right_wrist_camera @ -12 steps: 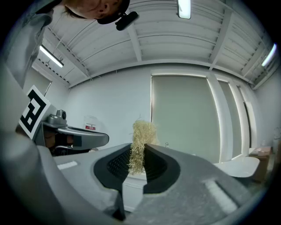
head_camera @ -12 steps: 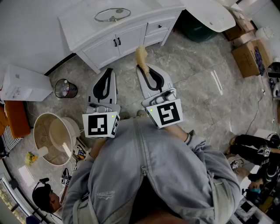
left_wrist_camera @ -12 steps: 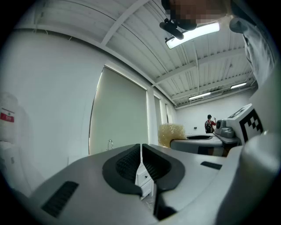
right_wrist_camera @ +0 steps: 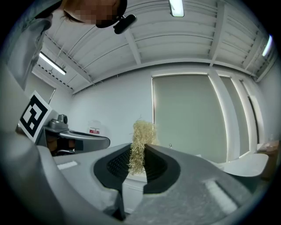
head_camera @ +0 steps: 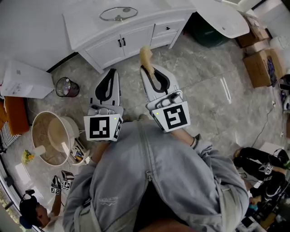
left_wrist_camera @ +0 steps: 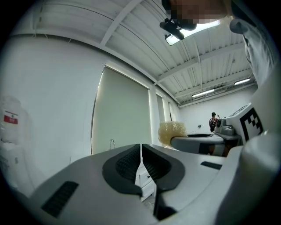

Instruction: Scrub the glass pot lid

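Barely anything moved since the earlier frame: both grippers sit in the same spot, and only the head view has drifted a touch, so the floor clutter has shifted slightly

Nearest: grey sweatshirt (head_camera: 149,181), with both grippers held out level over the floor

left gripper (head_camera: 112,71): jaws pressed together, nothing between them

right gripper (head_camera: 146,68): pinching a pale yellow fibrous scrubber (head_camera: 145,56), with its tuft sticking out past the tips. The right gripper view shows the same, with the scrubber (right_wrist_camera: 142,136) squeezed between the pads

Floor beyond: waste bin (head_camera: 67,87) to the left, round tub (head_camera: 50,140) nearer and further left, both well clear

Farthest: glass pot lid (head_camera: 118,13) lies flat on the white cabinet (head_camera: 86,25), well apart from both grippers. No contact yet, so scrubbing hasn't started

Handling, my read:
- The lid is stiff, fragile, has some weight, and will be slick if wet
- It will likely skate on that smooth top under scrubbing force
- Hold it by the knob or pin the metal rim with the left, whose jaws must spread first
- The scrubber is soft and light, so no risk there

Hard to make out:
- The lid is tiny at the frame top, and I can't place its knob for certain
- I can't tell whether it is wet or dirty
- Neither gripper view shows the lid plainly
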A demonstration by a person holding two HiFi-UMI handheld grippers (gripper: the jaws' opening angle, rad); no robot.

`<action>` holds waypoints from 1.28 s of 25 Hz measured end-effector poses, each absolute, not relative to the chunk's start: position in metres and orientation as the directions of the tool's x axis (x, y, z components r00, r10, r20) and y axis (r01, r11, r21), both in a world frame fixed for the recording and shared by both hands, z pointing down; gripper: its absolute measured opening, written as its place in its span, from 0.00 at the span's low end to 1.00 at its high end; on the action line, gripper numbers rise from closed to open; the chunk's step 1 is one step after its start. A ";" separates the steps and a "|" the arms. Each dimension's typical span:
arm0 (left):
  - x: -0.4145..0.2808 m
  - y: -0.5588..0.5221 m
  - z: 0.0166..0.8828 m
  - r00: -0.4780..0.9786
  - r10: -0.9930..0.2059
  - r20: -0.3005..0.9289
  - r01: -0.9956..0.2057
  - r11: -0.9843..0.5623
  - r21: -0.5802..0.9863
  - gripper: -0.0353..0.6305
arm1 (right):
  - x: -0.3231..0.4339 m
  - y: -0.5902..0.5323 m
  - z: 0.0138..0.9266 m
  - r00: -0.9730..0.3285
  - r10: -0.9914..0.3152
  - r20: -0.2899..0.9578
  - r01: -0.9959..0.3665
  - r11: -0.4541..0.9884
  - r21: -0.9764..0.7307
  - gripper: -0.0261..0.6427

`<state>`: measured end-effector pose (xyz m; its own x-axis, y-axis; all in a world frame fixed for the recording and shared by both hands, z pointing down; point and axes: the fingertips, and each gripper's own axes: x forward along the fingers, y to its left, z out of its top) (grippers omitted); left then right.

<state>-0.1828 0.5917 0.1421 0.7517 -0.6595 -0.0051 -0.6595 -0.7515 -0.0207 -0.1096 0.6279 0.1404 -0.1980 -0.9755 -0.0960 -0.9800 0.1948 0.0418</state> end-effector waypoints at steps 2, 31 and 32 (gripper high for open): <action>-0.179 0.591 0.143 0.746 -0.666 0.000 -0.666 -0.745 -0.022 0.08 | -0.102 0.627 0.142 -0.196 -0.976 -0.097 -0.981 0.194 0.032 0.11; -0.110 0.337 0.167 0.815 -0.579 0.010 -0.579 -0.814 0.035 0.08 | -0.034 0.393 0.169 -0.119 -0.991 -0.054 -0.993 0.119 0.013 0.11; -0.107 0.326 0.169 0.819 -0.574 0.009 -0.574 -0.818 0.035 0.08 | -0.032 0.382 0.171 -0.113 -0.992 -0.051 -0.994 0.112 0.014 0.11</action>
